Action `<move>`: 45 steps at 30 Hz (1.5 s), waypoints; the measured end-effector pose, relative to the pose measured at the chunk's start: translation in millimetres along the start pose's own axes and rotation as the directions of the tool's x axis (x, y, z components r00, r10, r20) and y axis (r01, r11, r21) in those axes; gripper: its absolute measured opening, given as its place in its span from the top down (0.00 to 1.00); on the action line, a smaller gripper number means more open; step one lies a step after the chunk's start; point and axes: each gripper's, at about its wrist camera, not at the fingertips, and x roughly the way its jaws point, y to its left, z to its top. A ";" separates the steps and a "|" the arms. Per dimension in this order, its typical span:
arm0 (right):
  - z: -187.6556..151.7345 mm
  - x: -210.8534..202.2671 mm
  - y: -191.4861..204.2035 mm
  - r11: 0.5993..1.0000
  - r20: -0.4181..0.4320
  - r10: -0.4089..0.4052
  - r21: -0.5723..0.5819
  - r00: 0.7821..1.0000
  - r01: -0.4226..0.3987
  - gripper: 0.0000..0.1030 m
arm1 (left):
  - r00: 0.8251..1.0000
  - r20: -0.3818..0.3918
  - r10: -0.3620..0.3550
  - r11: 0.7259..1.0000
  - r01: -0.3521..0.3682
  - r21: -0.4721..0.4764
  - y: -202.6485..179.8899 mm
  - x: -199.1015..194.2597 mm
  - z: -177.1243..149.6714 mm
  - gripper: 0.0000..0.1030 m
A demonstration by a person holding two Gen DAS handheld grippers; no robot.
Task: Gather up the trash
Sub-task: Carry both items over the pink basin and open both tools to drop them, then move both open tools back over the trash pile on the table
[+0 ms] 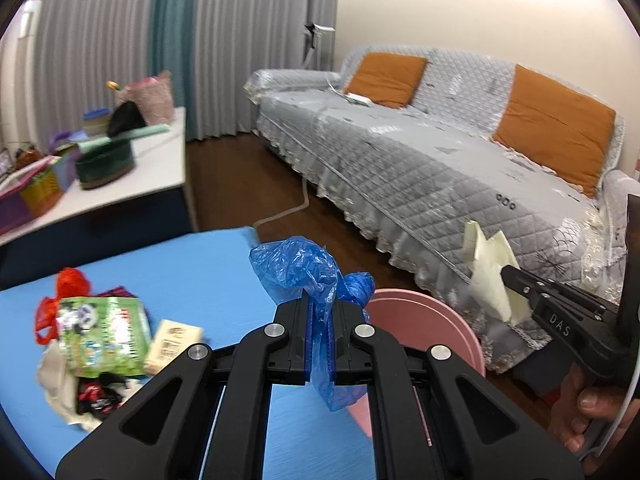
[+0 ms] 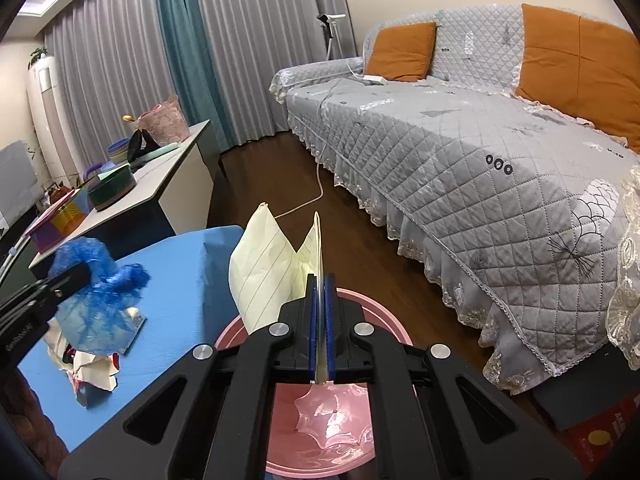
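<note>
My left gripper [image 1: 320, 312] is shut on a crumpled blue plastic bag [image 1: 298, 268], held over the right edge of the blue table [image 1: 192, 268] beside the pink bin [image 1: 432, 320]. In the right wrist view the same bag [image 2: 100, 284] hangs at the far left. My right gripper [image 2: 320, 300] is shut on a folded sheet of pale lined paper [image 2: 272, 268], directly above the pink bin [image 2: 320, 424], whose shiny inside shows below. From the left wrist view the right gripper [image 1: 508, 272] grips that paper [image 1: 490, 268] at the right. A pile of wrappers [image 1: 100, 336] lies on the table.
A grey quilted sofa [image 2: 500, 168] with orange cushions fills the right side. A white side table [image 2: 160, 172] with bowls and boxes stands at the left. A white cable [image 2: 316, 184] runs across the dark wood floor. A hand [image 1: 588, 412] holds the right gripper's handle.
</note>
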 end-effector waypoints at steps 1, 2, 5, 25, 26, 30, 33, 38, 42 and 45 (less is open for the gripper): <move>-0.6 0.3 0.4 1.000 -0.002 -0.002 -0.002 1.000 0.002 0.96 | 1.000 -0.008 -0.012 1.000 0.012 0.002 -1.8 4.4 0.4 0.95; -1.0 1.4 0.7 1.000 -0.005 -0.004 -0.005 1.000 0.004 0.96 | 1.000 -0.015 -0.026 1.000 0.026 0.006 -4.5 9.0 1.3 0.95; -2.5 4.9 1.2 1.000 -0.014 -0.011 -0.013 1.000 0.011 0.96 | 0.998 -0.035 -0.060 0.998 0.061 0.023 -11.9 20.8 3.3 0.95; -4.2 18.8 -18.2 0.998 -0.045 -0.061 0.028 0.997 0.062 0.61 | 0.987 -0.114 -0.116 0.990 0.125 0.072 -35.3 62.8 7.6 0.55; -3.9 18.5 -19.2 0.997 -0.043 -0.062 0.034 0.997 0.064 0.52 | 0.987 -0.112 -0.116 0.990 0.124 0.072 -34.6 61.6 8.1 0.55; -2.3 17.5 -19.6 0.997 -0.040 -0.065 0.036 0.997 0.067 0.51 | 0.989 -0.107 -0.105 0.991 0.112 0.067 -30.5 58.1 11.0 0.55; -0.7 16.4 -19.2 0.997 -0.038 -0.065 0.040 0.997 0.066 0.50 | 0.990 -0.099 -0.096 0.993 0.101 0.056 -23.6 50.2 13.8 0.55; 2.2 12.8 -15.2 0.995 -0.031 -0.086 0.039 0.996 0.087 0.32 | 0.994 -0.072 -0.087 0.995 0.090 0.043 -10.4 29.4 18.0 0.55; 4.0 6.0 -6.8 0.993 -0.004 -0.113 0.039 0.994 0.113 0.08 | 0.996 -0.052 -0.073 0.997 0.075 0.033 1.8 12.7 17.8 0.54; 6.5 -2.4 5.0 0.993 0.023 -0.116 0.024 0.993 0.116 0.05 | 0.997 -0.038 -0.060 0.998 0.061 0.020 13.8 -0.5 16.6 0.54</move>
